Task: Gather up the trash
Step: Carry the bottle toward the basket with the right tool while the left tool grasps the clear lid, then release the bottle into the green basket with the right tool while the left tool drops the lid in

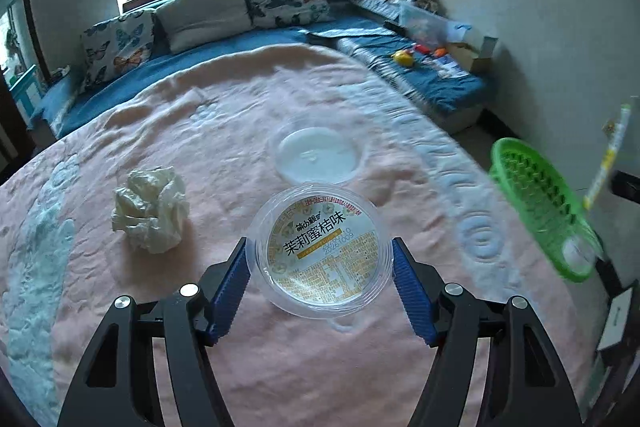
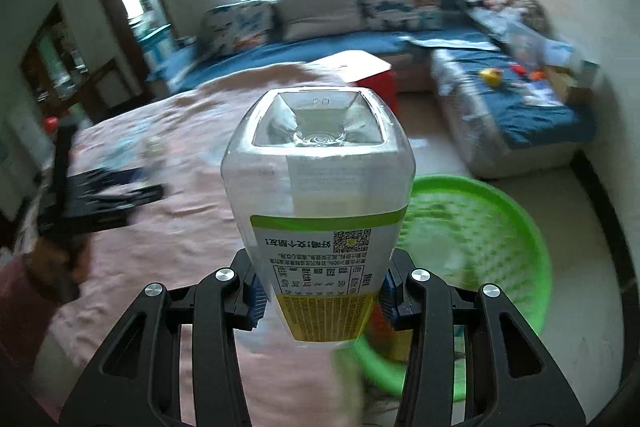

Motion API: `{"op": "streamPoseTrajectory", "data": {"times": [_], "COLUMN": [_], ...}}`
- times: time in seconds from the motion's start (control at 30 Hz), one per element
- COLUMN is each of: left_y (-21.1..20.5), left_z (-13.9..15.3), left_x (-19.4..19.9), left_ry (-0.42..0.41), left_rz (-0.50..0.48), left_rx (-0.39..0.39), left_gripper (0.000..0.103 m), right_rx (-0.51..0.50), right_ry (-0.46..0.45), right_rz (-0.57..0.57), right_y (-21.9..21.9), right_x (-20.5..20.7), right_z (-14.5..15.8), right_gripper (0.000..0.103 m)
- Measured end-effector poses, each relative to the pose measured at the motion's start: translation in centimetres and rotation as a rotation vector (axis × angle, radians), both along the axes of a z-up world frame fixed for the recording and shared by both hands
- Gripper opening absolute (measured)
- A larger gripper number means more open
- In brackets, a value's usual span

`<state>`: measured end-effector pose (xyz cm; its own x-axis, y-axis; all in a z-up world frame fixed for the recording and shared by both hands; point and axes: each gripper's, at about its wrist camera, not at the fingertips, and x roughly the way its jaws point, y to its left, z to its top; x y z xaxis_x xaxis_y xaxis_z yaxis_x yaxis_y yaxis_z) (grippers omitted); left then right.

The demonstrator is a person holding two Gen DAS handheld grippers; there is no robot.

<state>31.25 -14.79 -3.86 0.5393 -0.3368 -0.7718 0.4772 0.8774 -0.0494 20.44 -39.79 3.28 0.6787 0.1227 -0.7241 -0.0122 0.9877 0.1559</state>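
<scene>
In the left wrist view, a clear round plastic cup with a yellow printed label (image 1: 320, 251) lies on the pink bedspread (image 1: 208, 355). My left gripper (image 1: 320, 259) is open, its blue pads either side of the cup. A crumpled white tissue (image 1: 151, 211) lies to the left and a clear round lid (image 1: 316, 151) just beyond. In the right wrist view, my right gripper (image 2: 320, 289) is shut on an empty clear plastic bottle (image 2: 320, 195), held bottom-forward beside the bed, at the near left of the green basket (image 2: 476, 247).
The green basket also shows at the right edge of the left wrist view (image 1: 540, 207). A blue sofa with butterfly pillows (image 1: 208, 23) runs along the far wall. A red stool (image 2: 372, 75) stands past the bed. Toys lie on the side bench (image 1: 424, 59).
</scene>
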Motion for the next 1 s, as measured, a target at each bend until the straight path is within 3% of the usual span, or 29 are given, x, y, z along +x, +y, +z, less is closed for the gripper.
{"op": "streamPoseTrajectory", "data": {"times": [0.27,0.57,0.63,0.7,0.77,1.0], "left_y": [-1.8,-5.3,-6.3,-7.1,-7.9,-11.4], "left_z": [2.0,3.4,3.6,3.8,3.9,3.7], "left_x": [-3.2,-5.7,-6.2,-6.6,-7.0,-7.9], "left_ry": [-0.026,-0.042,-0.044,-0.045,-0.045,-0.035], "left_rz": [-0.058,-0.139,-0.161,-0.179,-0.197,-0.260], "left_rx": [-0.042,-0.062,-0.065,-0.067,-0.072,-0.073], "left_gripper": [0.066,0.066,0.066,0.066,0.066,0.066], "right_rx": [-0.028,0.099,0.122,0.137,0.146,0.082], "right_ry": [0.107,0.238,0.262,0.255,0.235,0.199], "right_rz": [-0.216,-0.259,-0.265,-0.272,-0.279,-0.285], "right_y": [-6.3,-8.6,-9.1,-9.5,-10.0,-10.5], "right_x": [0.0,0.4,0.8,0.7,0.3,-0.6], "right_z": [-5.5,-11.2,-11.8,-11.9,-11.7,-9.9], "right_gripper": [0.045,0.046,0.047,0.065,0.075,0.075]}}
